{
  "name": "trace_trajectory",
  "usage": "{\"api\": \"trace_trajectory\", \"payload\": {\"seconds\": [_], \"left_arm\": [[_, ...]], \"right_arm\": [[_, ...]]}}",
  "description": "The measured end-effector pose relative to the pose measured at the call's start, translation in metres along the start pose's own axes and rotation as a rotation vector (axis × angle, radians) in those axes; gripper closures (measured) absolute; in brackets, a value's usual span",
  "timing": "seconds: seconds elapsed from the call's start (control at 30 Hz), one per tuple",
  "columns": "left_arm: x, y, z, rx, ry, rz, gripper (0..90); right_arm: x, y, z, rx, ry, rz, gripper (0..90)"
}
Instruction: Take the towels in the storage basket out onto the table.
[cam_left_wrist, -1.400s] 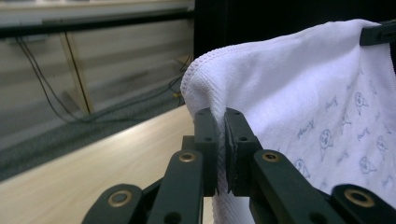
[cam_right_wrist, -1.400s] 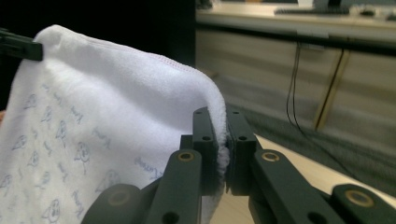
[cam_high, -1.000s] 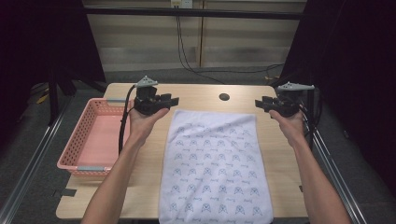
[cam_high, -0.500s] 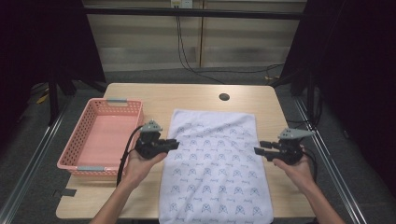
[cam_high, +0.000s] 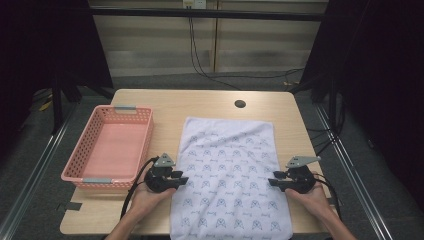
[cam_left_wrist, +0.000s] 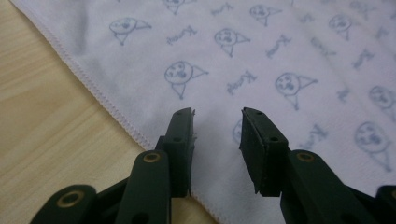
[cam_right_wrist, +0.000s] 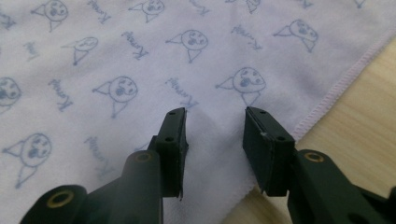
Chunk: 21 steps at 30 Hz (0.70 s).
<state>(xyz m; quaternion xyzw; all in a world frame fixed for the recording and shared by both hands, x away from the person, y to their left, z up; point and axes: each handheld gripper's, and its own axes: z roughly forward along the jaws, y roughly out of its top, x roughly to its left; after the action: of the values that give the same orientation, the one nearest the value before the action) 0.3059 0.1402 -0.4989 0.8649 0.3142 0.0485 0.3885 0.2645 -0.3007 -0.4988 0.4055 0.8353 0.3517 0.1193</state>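
A white towel (cam_high: 227, 170) printed with small blue faces lies flat on the wooden table (cam_high: 200, 100). My left gripper (cam_high: 182, 180) sits low at the towel's left hem, in its near half, pointing inward. In the left gripper view its jaws (cam_left_wrist: 217, 116) stand open over the cloth (cam_left_wrist: 280, 46) just inside the hem; they have just been opening, with nothing pinched. My right gripper (cam_high: 274, 179) mirrors it at the right hem. Its jaws (cam_right_wrist: 215, 114) are open and have just been closing a little, above flat cloth (cam_right_wrist: 140, 46) with a faint crease between them.
A pink plastic basket (cam_high: 112, 107) with nothing in it stands on the table's left side, close to my left hand. A round cable hole (cam_high: 240, 104) lies beyond the towel's far edge. Bare wood (cam_right_wrist: 364, 116) borders the towel on both sides.
Both hands have come from the towel's far corners toward the near side of the table and sunk. They now sit low at the towel's side hems.
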Motion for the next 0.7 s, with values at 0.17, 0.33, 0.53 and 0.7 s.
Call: {"api": "trace_trajectory", "payload": {"seconds": [0.17,0.33,0.53,0.7], "left_arm": [[-0.003,-0.001,-0.002,0.020,0.056,0.007,79.8],[-0.009,-0.006,-0.008,0.044,0.032,0.012,88.5],[-0.022,-0.015,-0.016,0.053,-0.020,0.010,88.6],[-0.045,-0.029,-0.028,0.092,-0.086,-0.031,88.8]], "right_arm": [[0.008,-0.003,-0.003,0.005,-0.012,-0.046,81.2],[0.009,-0.009,-0.010,0.018,0.015,-0.022,86.6],[0.013,-0.021,-0.022,0.046,0.104,-0.021,87.0],[0.027,-0.030,-0.035,0.090,0.163,-0.029,86.0]]}}
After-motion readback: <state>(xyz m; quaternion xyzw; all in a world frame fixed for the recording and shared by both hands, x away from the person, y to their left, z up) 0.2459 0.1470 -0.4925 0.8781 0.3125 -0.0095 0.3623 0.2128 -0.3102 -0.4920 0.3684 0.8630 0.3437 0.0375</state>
